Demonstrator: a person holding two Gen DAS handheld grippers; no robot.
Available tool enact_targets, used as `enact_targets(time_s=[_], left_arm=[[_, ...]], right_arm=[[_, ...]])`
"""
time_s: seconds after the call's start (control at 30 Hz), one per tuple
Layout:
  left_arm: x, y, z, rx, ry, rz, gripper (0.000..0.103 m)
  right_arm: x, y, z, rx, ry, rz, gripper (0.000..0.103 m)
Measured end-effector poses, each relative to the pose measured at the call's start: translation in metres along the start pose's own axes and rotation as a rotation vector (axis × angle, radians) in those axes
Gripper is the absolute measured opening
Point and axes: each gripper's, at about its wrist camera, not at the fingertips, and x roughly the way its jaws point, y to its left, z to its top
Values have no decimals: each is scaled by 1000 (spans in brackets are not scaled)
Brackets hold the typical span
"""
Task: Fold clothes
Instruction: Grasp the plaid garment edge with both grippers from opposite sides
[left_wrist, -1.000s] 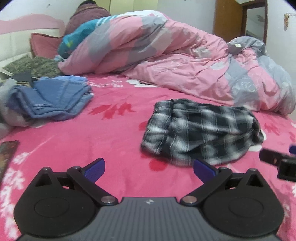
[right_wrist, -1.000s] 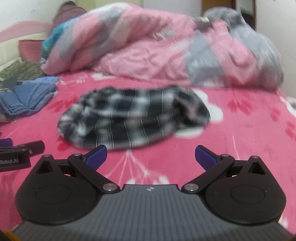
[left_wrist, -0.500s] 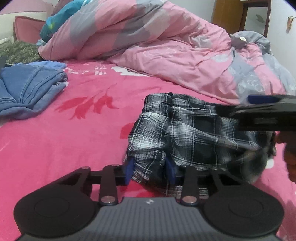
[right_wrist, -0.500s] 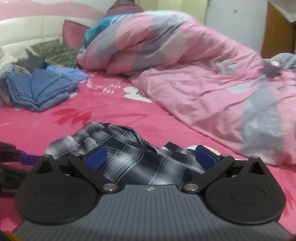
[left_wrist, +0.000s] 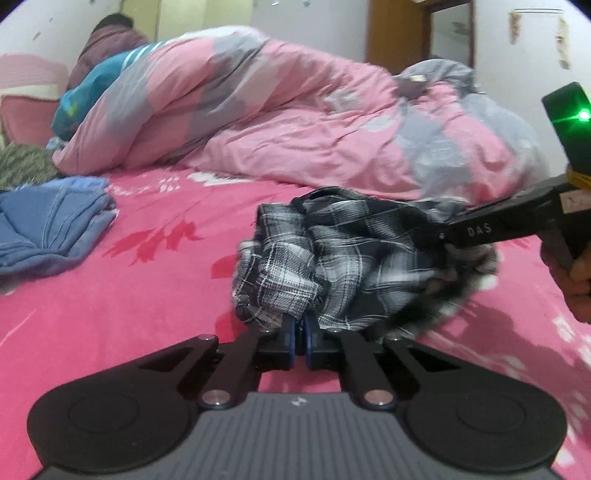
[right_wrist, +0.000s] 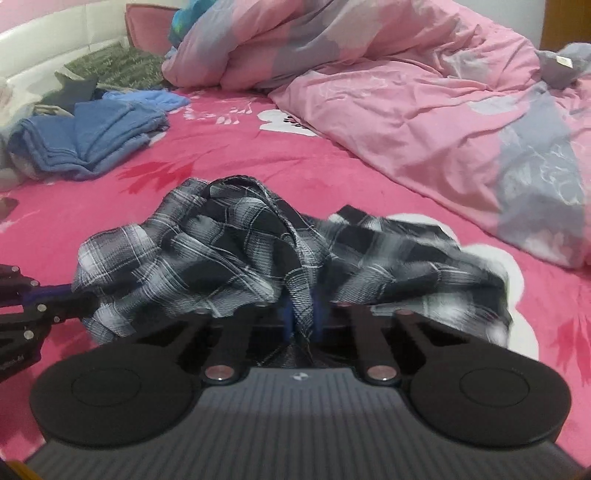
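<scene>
Far left on the bed: folded blue clothes, well apart from your work.

Centre of the pink floral bed sheet: the plaid garment, black and white, bunched up and partly raised off the bed.

Your left hand-held gripper: blue pads pressed together, clenched on the near-left edge of the plaid garment. Fabric spills over the fingertips.

Your right hand-held gripper: jaws drawn in on a fold of the plaid garment; cloth runs down between the fingers. In the left wrist view its black body reaches in from the right, into the far-right side of the garment.

Behind, centre to right: crumpled pink-and-grey duvet, heaped along the far side of the bed.
</scene>
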Motion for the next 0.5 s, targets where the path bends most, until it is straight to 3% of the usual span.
enact_targets(time_s=[0.2,0.5], left_arm=[[-47,-11,-17,24,3,-82,6],[-86,-13,-62,62,83,-91,6]], right_arm=[[-52,7,-34,27,-14,20,5],[-125,38,-119,140,-14,61,5]])
